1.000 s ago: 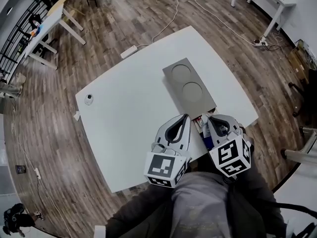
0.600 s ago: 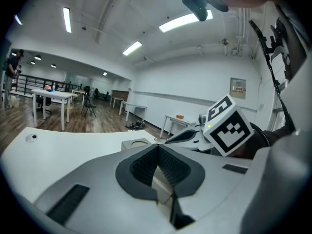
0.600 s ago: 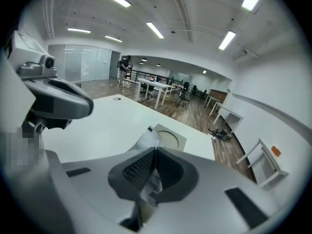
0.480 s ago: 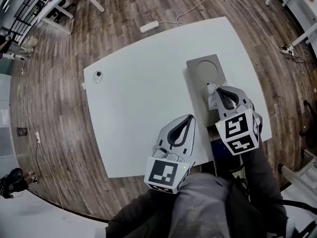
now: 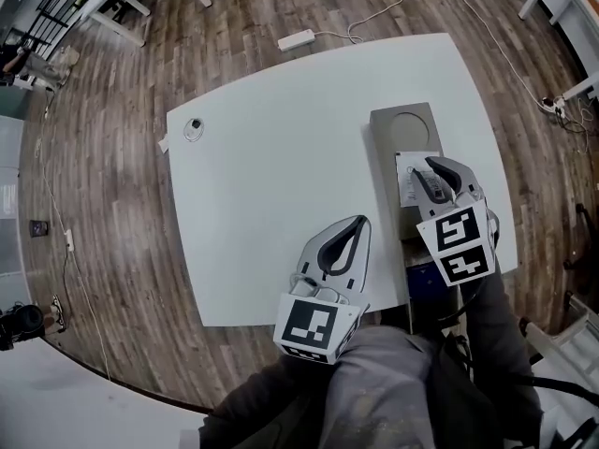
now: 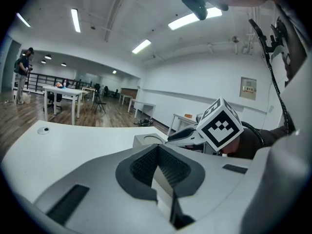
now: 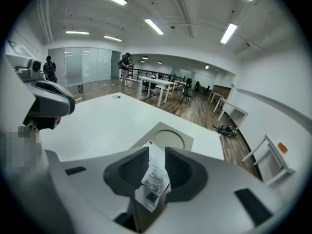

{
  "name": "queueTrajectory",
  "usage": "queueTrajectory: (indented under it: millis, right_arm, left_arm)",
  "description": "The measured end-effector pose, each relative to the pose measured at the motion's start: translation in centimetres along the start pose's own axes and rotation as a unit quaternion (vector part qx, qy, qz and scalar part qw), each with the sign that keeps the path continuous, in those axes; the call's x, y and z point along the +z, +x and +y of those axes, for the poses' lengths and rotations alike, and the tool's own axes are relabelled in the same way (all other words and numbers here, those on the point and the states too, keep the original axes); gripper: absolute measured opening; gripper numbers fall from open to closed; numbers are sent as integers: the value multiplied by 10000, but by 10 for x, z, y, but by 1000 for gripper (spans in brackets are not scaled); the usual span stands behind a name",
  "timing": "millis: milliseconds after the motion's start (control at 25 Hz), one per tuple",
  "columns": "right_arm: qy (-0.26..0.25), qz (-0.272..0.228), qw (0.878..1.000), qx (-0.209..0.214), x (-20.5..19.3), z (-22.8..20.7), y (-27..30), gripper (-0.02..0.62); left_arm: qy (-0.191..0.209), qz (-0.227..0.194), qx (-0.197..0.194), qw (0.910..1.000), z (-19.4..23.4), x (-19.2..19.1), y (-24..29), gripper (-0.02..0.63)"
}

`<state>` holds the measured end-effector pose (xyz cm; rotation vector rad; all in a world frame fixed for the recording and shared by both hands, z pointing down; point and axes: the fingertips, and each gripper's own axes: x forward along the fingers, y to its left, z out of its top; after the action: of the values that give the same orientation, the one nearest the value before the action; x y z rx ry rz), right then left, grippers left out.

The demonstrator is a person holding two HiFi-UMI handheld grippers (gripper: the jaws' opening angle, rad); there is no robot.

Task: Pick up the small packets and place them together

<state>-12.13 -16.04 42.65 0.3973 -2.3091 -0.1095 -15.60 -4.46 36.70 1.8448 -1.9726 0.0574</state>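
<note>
One small packet (image 5: pixel 410 178), white with dark print, lies flat on the grey tray (image 5: pixel 386 157) just on the near side of the tray's round recess (image 5: pixel 409 131). The right gripper (image 5: pixel 436 169) is over it, tilted downward, and its jaws have just been opening. In the right gripper view they stand part way apart with the packet showing in the gap between them, and the pads are not pressing on it. The packet's far end reaches past the fingertips towards the recess.

The tray sits lengthwise along the right edge of the white table (image 5: pixel 271 195). A blue thing (image 5: pixel 423 281) lies just beyond the tray's near end, at the table's near right corner. It is partly covered by the right gripper's marker cube, and I cannot tell what it is.

The left gripper (image 5: pixel 356 223) hangs over the table's near edge, left of the tray and well apart from the packet. Its jaws are pressed together at the tips with nothing between them.

A small round object (image 5: pixel 194 127) sits by the table's far left corner.
</note>
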Motion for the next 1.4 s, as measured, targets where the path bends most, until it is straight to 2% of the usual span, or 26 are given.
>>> queueTrajectory:
  millis: [200, 360, 520, 680, 880, 1040, 1160, 1240, 1400]
  right_arm:
    - [31, -260, 9989, -397, 10, -7, -29, 89]
    - [155, -344, 9966, -730, 3, -13, -60, 89]
    - [443, -292, 9931, -1047, -25, -11, -86, 89]
    - [866, -168, 9891, -1180, -67, 4, -101, 89]
    - [1165, 62, 9882, -996, -111, 38, -100, 89]
    - [1202, 227, 9902, -670, -124, 67, -88, 100]
    - [1095, 427, 9923, -403, -124, 78, -71, 175]
    - [973, 640, 9926, -333, -125, 80, -62, 201]
    - [868, 915, 9918, -180, -124, 78, -55, 204]
  left_arm:
    - [212, -168, -264, 9993, -11, 9, -6, 3]
    - [412, -263, -601, 9970, -33, 17, -11, 3]
    - [592, -171, -1031, 9928, -59, 13, -12, 3]
    - [783, 16, -1426, 9867, -83, 0, -12, 3]
    - [990, 239, -1696, 9802, -104, -17, -12, 3]
    - [1069, 418, -1822, 9765, -114, -26, -14, 3]
    - [1087, 453, -1737, 9777, -107, -25, -13, 3]
    - [1065, 441, -1630, 9799, -99, -22, -11, 3]
    - [944, 433, -1437, 9842, -84, -20, -9, 3]
